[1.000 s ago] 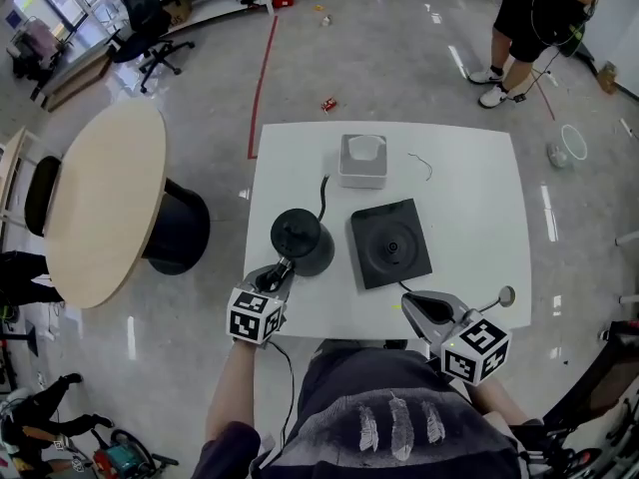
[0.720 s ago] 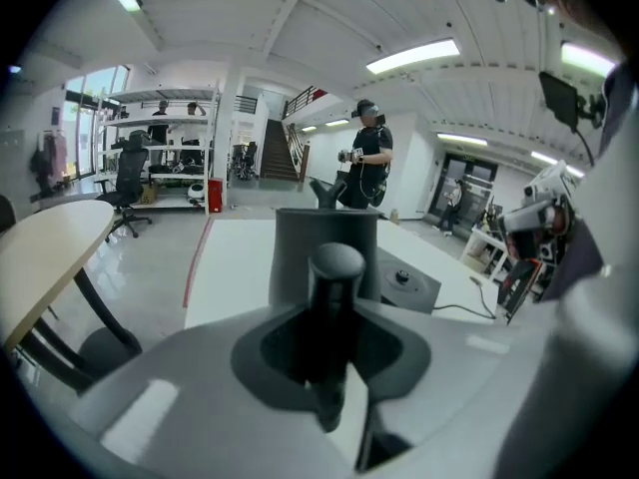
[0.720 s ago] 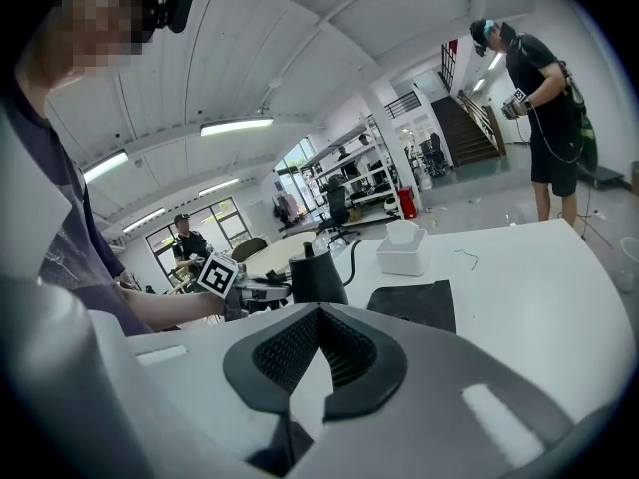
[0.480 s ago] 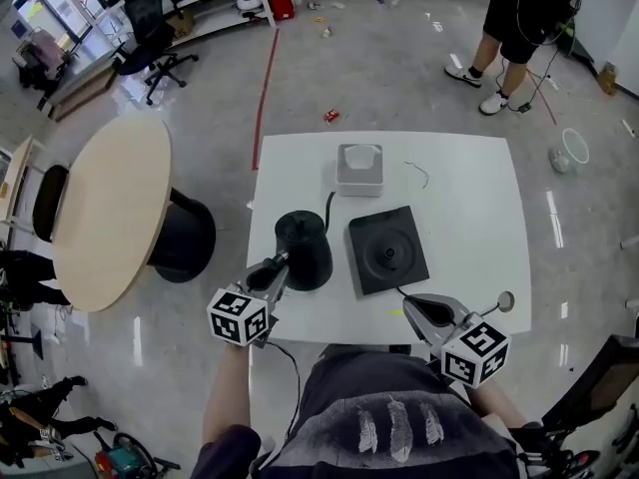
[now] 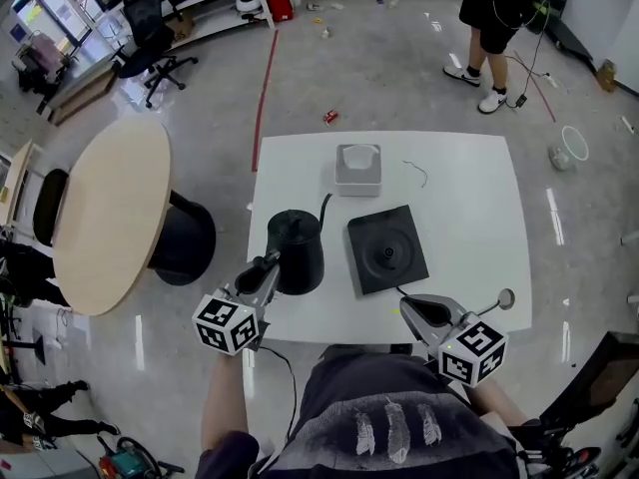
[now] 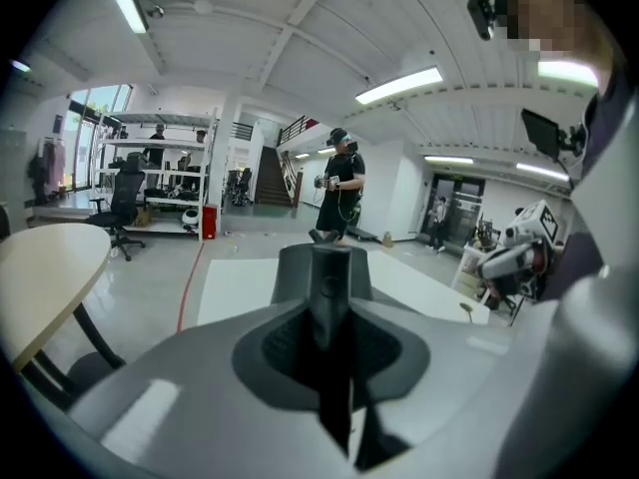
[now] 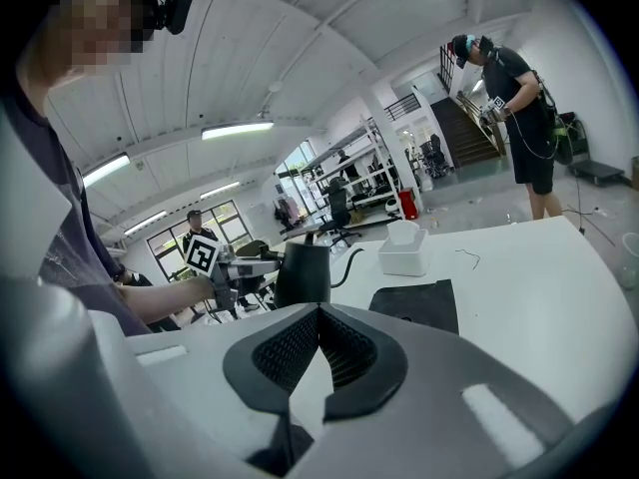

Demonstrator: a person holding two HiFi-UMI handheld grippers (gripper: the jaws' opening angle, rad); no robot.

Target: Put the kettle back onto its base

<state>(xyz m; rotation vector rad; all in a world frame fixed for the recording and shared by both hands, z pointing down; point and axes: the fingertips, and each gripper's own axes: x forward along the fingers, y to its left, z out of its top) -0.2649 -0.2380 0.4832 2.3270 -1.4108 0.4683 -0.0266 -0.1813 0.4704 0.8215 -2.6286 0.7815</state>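
**Spotter A:** Your left gripper (image 5: 268, 264) is clamped on the handle (image 6: 329, 289) of the kettle (image 5: 298, 245). The jaws stand only a sliver apart, and the black handle is pinched upright between the pads.

**Spotter B:** Your right gripper (image 7: 319, 309) carries nothing. Its fingertips meet, and it hangs over the near edge of the table (image 5: 469, 218), just in front of the base (image 5: 388, 248).

**Spotter A:** The kettle is not on the base. You have it close beside the base, on its left as you look down. Its thin spout (image 5: 322, 208) points away from you, toward the white box (image 5: 359, 182). No view shows whether the kettle's bottom touches the table.

**Spotter B:** As for containers, the kettle's lid (image 5: 291, 230) is on, so its inside is hidden from you. The white box is open at the top, and I can make out only white inside it. The base plate is bare.

**Spotter A:** By count, you hold two grippers, one in each hand. On the white table there is one kettle, one base, one white box and one short bit of wire (image 5: 419, 171), which lies just right of the box.
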